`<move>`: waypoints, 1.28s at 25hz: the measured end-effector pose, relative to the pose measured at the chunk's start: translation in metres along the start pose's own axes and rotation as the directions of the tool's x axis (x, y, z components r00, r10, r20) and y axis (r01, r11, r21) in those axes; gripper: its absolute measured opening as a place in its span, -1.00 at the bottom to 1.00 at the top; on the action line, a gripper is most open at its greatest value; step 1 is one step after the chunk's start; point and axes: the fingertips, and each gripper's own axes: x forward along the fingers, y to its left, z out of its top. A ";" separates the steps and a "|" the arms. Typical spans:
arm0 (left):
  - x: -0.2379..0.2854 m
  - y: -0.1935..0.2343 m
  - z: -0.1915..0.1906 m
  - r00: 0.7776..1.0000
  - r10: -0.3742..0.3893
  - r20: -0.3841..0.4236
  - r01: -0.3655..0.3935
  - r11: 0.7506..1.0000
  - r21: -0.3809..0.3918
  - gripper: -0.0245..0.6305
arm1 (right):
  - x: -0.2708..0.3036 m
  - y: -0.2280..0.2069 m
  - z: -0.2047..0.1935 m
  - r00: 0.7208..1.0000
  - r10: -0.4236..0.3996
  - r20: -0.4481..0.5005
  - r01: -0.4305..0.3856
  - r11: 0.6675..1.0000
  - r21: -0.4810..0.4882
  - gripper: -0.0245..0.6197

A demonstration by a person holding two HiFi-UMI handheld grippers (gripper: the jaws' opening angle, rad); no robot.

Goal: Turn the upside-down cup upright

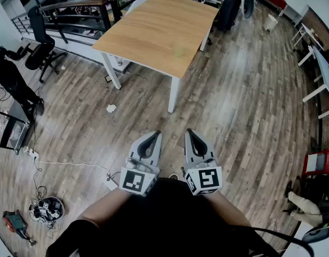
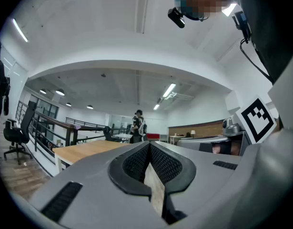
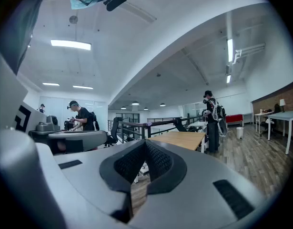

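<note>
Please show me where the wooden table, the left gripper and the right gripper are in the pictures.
wooden table [image 1: 153, 28]: head view, bare middle of its top.
left gripper [image 1: 155, 135]: head view, tips of its shut jaws.
right gripper [image 1: 190, 133]: head view, tips of its shut jaws.

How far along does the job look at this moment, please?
Done: nothing yet. In hand: nothing; the grey left gripper and grey right gripper are both shut and empty, held level, short of the light wooden table with white legs. Left: everything; I can make out no cup, so walking up, finding it and turning it upright remain.
</note>
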 end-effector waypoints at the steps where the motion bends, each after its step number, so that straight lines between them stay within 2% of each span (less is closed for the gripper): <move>1: 0.002 -0.002 0.000 1.000 0.000 0.005 0.000 1.000 0.002 -0.90 | -0.001 -0.003 0.000 1.000 0.000 0.001 0.000 1.000 0.002 -0.88; 10: 0.028 -0.015 -0.010 0.999 0.050 0.003 -0.050 0.999 -0.012 -0.90 | 0.006 -0.039 -0.011 1.000 0.028 0.002 -0.028 1.000 0.012 -0.88; 17: 0.067 0.025 -0.023 0.997 0.076 -0.013 -0.076 0.997 -0.015 -0.90 | 0.053 -0.073 -0.027 1.000 0.002 -0.014 -0.002 0.998 0.058 -0.88; 22: 0.141 0.085 -0.042 0.998 0.055 -0.016 -0.055 0.998 0.008 -0.90 | 0.140 -0.106 -0.049 0.998 -0.012 -0.055 0.015 0.998 0.057 -0.88; 25: 0.198 0.133 -0.049 1.000 0.029 -0.008 -0.029 0.999 -0.028 -0.90 | 0.210 -0.121 -0.050 0.998 -0.003 -0.071 0.006 0.999 0.040 -0.88; 27: 0.239 0.166 -0.055 0.999 0.015 -0.035 -0.016 0.998 -0.053 -0.90 | 0.261 -0.131 -0.048 0.996 0.005 -0.087 -0.002 0.999 0.043 -0.88; 32: 0.332 0.240 -0.073 0.997 -0.033 -0.073 0.029 0.998 -0.062 -0.90 | 0.369 -0.160 -0.055 0.992 -0.034 -0.118 0.039 0.998 0.039 -0.88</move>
